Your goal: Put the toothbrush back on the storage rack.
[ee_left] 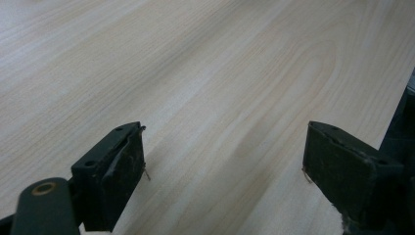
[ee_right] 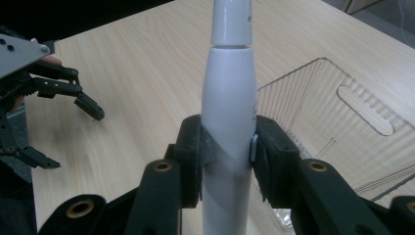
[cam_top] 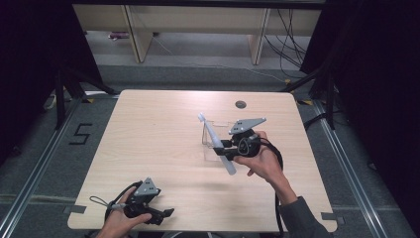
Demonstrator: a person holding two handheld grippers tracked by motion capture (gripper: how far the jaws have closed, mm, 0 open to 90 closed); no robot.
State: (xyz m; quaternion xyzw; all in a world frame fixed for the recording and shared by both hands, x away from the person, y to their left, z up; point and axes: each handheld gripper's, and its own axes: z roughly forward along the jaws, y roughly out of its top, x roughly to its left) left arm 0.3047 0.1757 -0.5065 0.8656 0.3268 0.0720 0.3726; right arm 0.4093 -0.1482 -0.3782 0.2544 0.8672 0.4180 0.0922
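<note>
My right gripper (cam_top: pixel 224 148) is shut on a white electric toothbrush (cam_top: pixel 216 142), holding it above the table's middle; its head tilts up and away, its base toward the person. In the right gripper view both pads (ee_right: pixel 194 157) press the toothbrush (ee_right: pixel 229 103) handle from either side. A clear plastic bin (cam_top: pixel 214 133) stands on the table just behind and below the toothbrush, and it appears at the right of the right gripper view as a ridged clear bin (ee_right: pixel 333 122). My left gripper (cam_top: pixel 166 214) rests near the front left edge, jaws wide apart and empty, its pads (ee_left: pixel 122 166) over bare wood.
The light wooden table (cam_top: pixel 148 144) has a round cable grommet (cam_top: pixel 240 104) near its far edge. Beyond it stand wooden furniture legs (cam_top: pixel 141 39) and loose cables (cam_top: pixel 292 44) on the floor. A floor marking "5" (cam_top: pixel 80 134) lies at the left.
</note>
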